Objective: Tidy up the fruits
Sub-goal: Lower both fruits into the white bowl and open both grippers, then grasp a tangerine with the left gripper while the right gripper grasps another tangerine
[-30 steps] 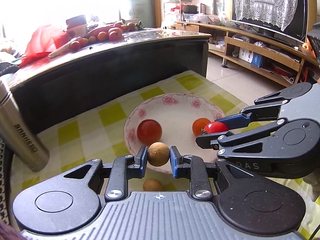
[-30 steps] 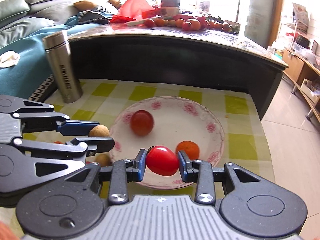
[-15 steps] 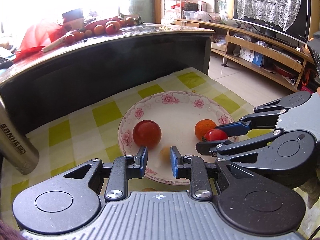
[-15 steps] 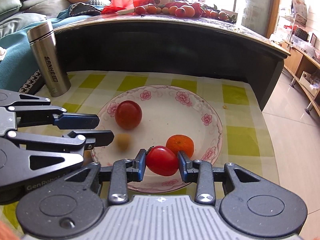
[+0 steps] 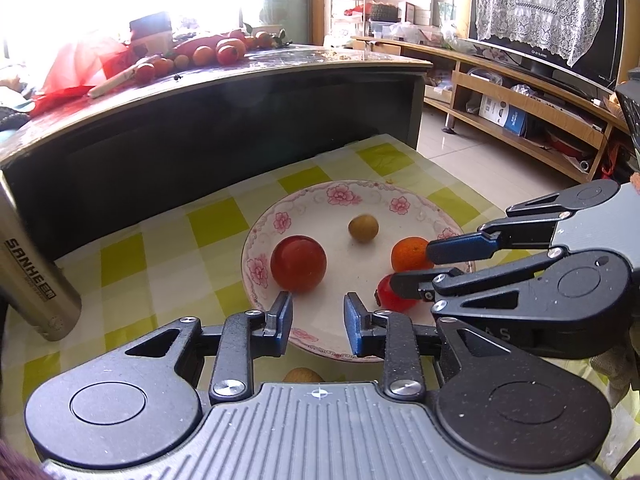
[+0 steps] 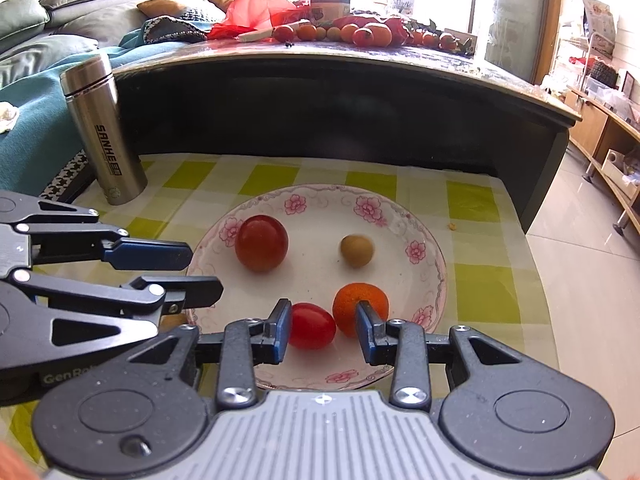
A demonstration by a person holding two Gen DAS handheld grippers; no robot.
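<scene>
1. Plate (image 6: 434,276): round, shallow, glossy white ceramic, pink flower print and thin scrollwork around the rim. Sits on a yellow-green and white checked cloth (image 6: 480,200) covering the low desk.
2. Fruit on the plate, four pieces. Large red tomato (image 6: 261,243), round, smooth, shiny, left side. Longan (image 6: 357,251), small, tan, matte skin, toward the far middle, well apart from the others. Orange (image 6: 360,307), small, dimpled peel, near-right side. Small red tomato (image 6: 312,326), oval, glossy, just beside the orange, possibly touching it.
3. Second tan longan (image 5: 303,375) off the plate, on the cloth just below the near rim, mostly hidden behind the left gripper body.
4. Right gripper (image 6: 322,330): matte black textured plastic, blue pads on the fingers (image 6: 283,328), spread apart. Small red tomato lying between them on the plate, close to the left pad; cannot tell if touching. Not clamped.
5. Left gripper (image 5: 318,318): same build, fingers parted, nothing between them, held over the plate's near rim beside the large red tomato.
6. Brushed-steel flask (image 6: 105,132), cylindrical, upright on the cloth's left edge, lettered "SANHE".
7. Dark glossy table (image 6: 360,92) behind, curved edge, more fruit (image 6: 372,34) and a red plastic bag (image 6: 256,4) on top.
</scene>
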